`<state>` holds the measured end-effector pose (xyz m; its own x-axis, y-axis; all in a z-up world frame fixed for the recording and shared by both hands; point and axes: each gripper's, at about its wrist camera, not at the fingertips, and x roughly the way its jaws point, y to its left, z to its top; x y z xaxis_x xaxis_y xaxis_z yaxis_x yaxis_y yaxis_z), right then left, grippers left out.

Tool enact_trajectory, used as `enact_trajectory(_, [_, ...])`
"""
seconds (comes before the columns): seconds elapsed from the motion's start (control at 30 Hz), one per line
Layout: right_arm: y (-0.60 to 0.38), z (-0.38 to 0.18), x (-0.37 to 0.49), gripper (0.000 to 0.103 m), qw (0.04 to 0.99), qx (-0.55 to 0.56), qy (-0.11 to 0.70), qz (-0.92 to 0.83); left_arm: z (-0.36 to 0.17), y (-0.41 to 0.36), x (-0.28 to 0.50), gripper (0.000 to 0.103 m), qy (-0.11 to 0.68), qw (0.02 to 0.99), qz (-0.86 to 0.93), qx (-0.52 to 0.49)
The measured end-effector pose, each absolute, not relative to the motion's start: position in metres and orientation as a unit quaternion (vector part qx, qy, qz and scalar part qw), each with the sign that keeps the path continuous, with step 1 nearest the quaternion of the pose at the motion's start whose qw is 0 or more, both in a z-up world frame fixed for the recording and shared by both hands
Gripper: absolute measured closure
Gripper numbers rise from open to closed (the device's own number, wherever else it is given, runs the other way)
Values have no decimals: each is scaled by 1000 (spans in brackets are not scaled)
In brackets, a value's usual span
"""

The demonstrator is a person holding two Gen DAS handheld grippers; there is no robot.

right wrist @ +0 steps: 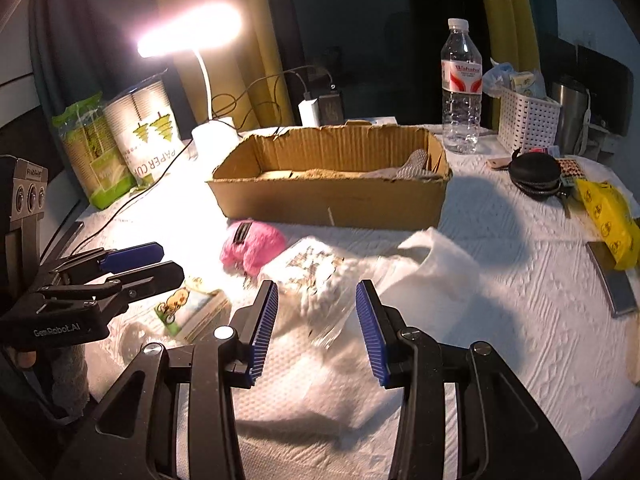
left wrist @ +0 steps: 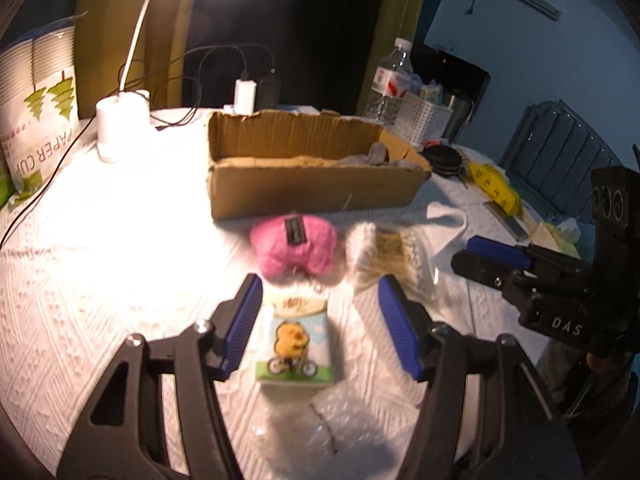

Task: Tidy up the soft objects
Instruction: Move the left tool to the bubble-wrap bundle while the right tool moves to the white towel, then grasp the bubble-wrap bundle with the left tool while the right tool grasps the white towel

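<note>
The open brown cardboard box (left wrist: 316, 168) sits on the white textured worktop (left wrist: 100, 280), with a grey fabric item (left wrist: 378, 156) lying in its right end. Just in front of the box lie a pink fuzzy soft toy with a dark label (left wrist: 294, 248) and, just to its right, a clear plastic bag of white and beige fluffy material (left wrist: 380, 254). A small tissue pack printed with a yellow cartoon animal on a bicycle (left wrist: 296, 344) lies nearer than the toy, between the spread jaws of the left gripper (left wrist: 320, 330), which touch nothing. The right gripper (right wrist: 318, 330) hovers with its jaws apart over the plastic bag (right wrist: 316, 276), not clamped on it. A crumpled white cloth (right wrist: 432, 272) lies right of the bag, in front of the box. Behind the box stand a lit white desk lamp (right wrist: 200, 40) and a clear water bottle (right wrist: 460, 84).
</note>
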<state>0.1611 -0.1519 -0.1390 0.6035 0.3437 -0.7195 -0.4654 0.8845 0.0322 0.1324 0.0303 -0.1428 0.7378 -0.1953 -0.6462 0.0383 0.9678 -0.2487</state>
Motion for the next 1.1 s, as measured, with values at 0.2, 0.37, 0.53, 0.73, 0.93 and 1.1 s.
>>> enact_trajectory(0.2, [-155, -140, 149, 60, 893, -82, 382, 222, -150, 28, 117, 41, 362, 925, -61, -100])
enact_trajectory(0.37, [-158, -144, 142, 60, 892, -83, 386, 219, -159, 27, 104, 41, 372, 921, -57, -100])
enact_trajectory(0.53, [-157, -151, 137, 60, 888, -81, 396, 220, -171, 28, 95, 41, 387, 915, -49, -101])
enact_trajectory(0.73, [-143, -166, 133, 54, 870, -92, 422, 238, -179, 25, 86, 41, 398, 910, -57, -104])
enact_trajectory(0.93, [-127, -187, 135, 52, 849, -113, 452, 248, -179, 24, 84, 41, 401, 909, -51, -102])
enact_trajectory(1.1, [-116, -194, 132, 40, 847, -130, 448, 253, -184, 25, 85, 14, 408, 906, -49, -105])
